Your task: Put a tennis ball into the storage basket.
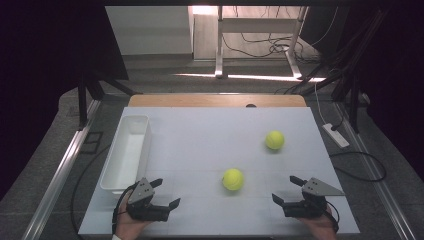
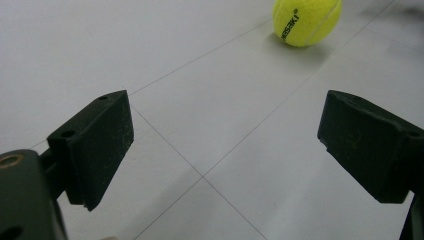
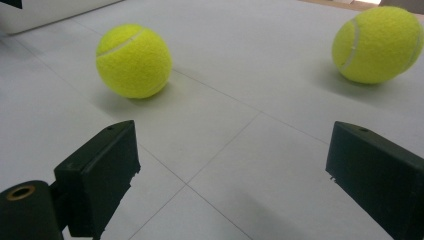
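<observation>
Left gripper (image 1: 166,193): held low over the near left of the table, jaws spread wide with nothing between them; in its own view the pads framed bare white surface.
Right gripper (image 1: 287,189): at the near right, jaws likewise wide apart and empty, pointed toward the table's middle.
Near ball (image 1: 233,179): a yellow tennis ball resting on the white tabletop between the two grippers, a little farther out than both, touching neither.
Far ball (image 1: 274,140): a second tennis ball farther back and to the right, well apart from the first.
White bin (image 1: 143,123): a long empty tray along the left edge, its near end just beside the left gripper.
Table (image 1: 210,125): white boards with thin seams, smooth and flat.
Likely step: a reach for the near ball had not yet begun.
Risk, rolling: a jaw tip nudging the ball before both pads flanked it would probably send it off across the smooth top.
Risk, grip: closing off the ball's middle could squeeze it out of the jaws.
Risk, collision: both grippers going for the same ball might clash.
</observation>
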`<state>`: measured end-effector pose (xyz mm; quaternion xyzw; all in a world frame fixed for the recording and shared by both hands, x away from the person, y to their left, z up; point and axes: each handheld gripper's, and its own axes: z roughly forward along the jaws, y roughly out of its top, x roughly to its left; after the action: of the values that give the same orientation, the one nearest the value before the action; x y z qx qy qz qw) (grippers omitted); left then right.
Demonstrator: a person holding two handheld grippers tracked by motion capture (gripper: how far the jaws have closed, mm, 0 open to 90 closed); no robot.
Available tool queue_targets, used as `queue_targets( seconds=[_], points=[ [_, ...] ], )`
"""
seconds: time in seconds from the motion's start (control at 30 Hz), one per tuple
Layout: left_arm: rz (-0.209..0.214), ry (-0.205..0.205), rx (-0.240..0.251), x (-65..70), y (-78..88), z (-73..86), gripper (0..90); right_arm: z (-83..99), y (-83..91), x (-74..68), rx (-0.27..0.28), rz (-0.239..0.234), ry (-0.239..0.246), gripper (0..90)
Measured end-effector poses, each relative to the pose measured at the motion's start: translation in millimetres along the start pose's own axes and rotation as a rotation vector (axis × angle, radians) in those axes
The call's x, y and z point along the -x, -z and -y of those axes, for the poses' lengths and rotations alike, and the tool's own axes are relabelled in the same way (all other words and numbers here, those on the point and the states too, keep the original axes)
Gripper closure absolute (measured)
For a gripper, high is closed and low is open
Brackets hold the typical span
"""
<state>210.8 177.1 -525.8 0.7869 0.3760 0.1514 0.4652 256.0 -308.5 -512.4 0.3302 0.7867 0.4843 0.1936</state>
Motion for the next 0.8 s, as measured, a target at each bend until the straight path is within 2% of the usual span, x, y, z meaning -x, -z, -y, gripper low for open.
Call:
queue_targets(
  seconds=[0.8],
  points=[
    [0.004,0.002,0.011,3.4,1.6,-2.5,8.8,1.0,-1.3,-2.4,-0.018,-0.004,0.015,7.7]
  ],
)
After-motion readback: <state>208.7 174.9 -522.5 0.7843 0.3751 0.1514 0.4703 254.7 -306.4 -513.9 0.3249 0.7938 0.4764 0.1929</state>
